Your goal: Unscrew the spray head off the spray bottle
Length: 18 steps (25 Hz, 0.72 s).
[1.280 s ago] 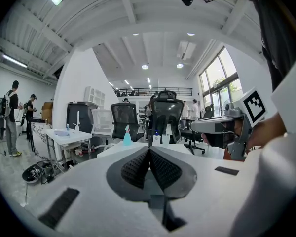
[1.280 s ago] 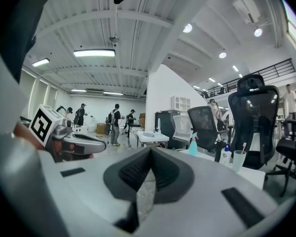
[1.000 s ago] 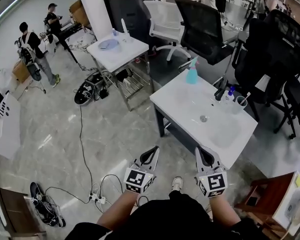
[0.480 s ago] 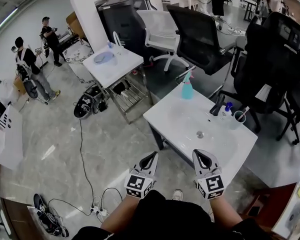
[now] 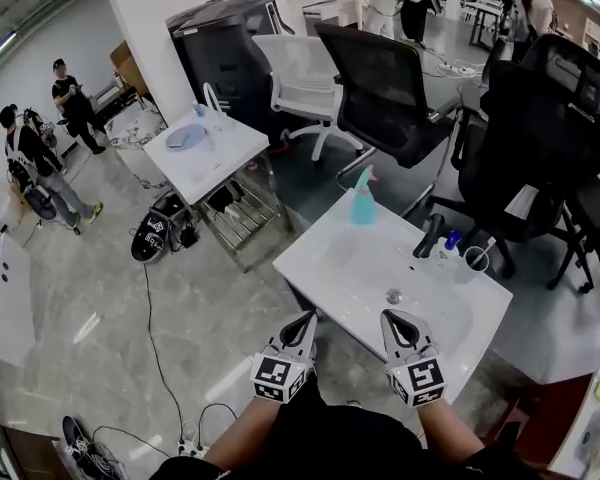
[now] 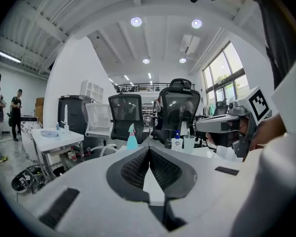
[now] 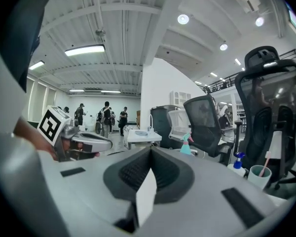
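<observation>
Busy office. The bottle point(image 5: 362, 200) stands at the table's point(image 5: 325, 268) far edge; left gripper point(image 5: 309, 317) and right gripper point(image 5: 386, 316), closed and empty, at its near edge. Likely light, slippery: hold body, turn collar.

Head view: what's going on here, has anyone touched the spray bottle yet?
Not yet. A person holds the left gripper and the right gripper at the near edge of the white sink-top table, both shut and empty. The teal plastic spray bottle stands upright at the table's far edge with its pink spray head on, untouched. Unscrewing has not begun.
</observation>
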Available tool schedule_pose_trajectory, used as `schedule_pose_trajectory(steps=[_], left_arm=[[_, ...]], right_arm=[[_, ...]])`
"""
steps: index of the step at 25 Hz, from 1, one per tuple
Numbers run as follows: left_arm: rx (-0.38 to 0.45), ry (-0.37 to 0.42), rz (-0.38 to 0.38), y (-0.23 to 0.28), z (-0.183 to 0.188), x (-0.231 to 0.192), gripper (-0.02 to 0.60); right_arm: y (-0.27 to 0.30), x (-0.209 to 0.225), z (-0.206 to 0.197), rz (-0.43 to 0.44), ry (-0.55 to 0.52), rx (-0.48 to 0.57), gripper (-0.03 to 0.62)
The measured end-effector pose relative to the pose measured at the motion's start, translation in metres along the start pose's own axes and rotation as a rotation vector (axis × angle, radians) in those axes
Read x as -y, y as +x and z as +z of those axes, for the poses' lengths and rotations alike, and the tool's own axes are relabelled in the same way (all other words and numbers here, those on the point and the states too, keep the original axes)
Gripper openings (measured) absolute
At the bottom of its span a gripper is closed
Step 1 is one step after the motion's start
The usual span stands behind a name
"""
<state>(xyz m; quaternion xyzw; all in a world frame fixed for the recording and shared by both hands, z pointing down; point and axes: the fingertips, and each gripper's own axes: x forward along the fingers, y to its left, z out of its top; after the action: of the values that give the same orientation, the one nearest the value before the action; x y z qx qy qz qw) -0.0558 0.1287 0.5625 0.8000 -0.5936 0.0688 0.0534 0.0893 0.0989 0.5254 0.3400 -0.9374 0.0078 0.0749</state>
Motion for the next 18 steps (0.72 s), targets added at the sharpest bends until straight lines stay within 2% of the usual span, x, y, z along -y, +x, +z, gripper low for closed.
schedule_pose_trajectory(steps=[11, 18], left_arm=[[-0.024, 0.015, -0.124, 0.096, 0.023, -0.086, 0.014], [-0.02, 0.032, -0.231, 0.148, 0.042, -0.139, 0.014]], right_arm=[[0.1, 0.042, 0.019, -0.112, 0.026, -0.029, 0.006], [0.162, 0.056, 0.033, -0.21, 0.047, -0.051, 0.006]])
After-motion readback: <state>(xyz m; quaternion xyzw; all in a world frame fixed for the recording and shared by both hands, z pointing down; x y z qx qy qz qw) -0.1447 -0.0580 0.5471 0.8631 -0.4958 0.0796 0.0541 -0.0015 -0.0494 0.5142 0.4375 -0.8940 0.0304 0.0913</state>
